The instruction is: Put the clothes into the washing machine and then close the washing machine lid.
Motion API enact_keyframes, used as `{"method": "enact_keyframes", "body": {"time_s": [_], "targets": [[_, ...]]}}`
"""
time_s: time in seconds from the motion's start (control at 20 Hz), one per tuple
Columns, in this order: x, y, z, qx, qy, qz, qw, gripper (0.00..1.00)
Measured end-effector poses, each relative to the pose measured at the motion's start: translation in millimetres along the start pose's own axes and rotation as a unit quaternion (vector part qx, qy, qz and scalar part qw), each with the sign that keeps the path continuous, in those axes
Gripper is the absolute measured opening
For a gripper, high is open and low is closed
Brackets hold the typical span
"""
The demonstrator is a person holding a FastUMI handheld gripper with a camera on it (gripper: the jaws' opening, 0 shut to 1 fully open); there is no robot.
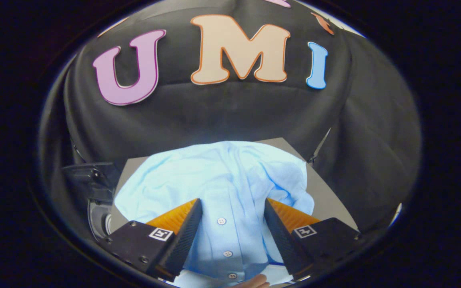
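Observation:
A light blue button-up shirt [214, 176] lies crumpled on a grey board [328, 196], its button strip running toward me. My gripper [232, 202] hangs just over the shirt's near part, open, with the button strip and two white buttons showing in the wide gap between the fingers. Neither finger presses on the cloth as far as I can see. To the left of the board, lower down, stands a dark washing machine [92, 186] with a round rim showing at its near side; most of it is hidden by the left finger and the board.
Black cloth walls close the booth behind and on both sides of the board. A person's fingertip [254, 282] shows at the shirt's near edge, below the fingers. Bare grey board lies to the right of the shirt.

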State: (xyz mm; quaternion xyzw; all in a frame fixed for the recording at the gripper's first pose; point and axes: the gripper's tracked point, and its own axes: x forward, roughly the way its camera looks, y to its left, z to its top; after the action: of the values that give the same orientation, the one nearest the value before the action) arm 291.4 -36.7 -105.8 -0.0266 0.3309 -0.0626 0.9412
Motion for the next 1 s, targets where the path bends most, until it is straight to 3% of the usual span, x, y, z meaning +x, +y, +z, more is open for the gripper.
{"method": "enact_keyframes", "body": {"time_s": [0.1,0.3,0.55,0.75,1.0], "targets": [[1,1,0,0.043,-0.018,0.005,0.999,0.96],[6,7,0,0.037,-0.027,0.007,0.999,0.84],[-2,15,-4,0.020,-0.036,-0.028,0.999,0.17],[-25,22,-14,0.050,-0.037,-0.041,0.997,0.05],[-61,37,-6,0.060,-0.082,-0.047,0.994,0.05]]}}
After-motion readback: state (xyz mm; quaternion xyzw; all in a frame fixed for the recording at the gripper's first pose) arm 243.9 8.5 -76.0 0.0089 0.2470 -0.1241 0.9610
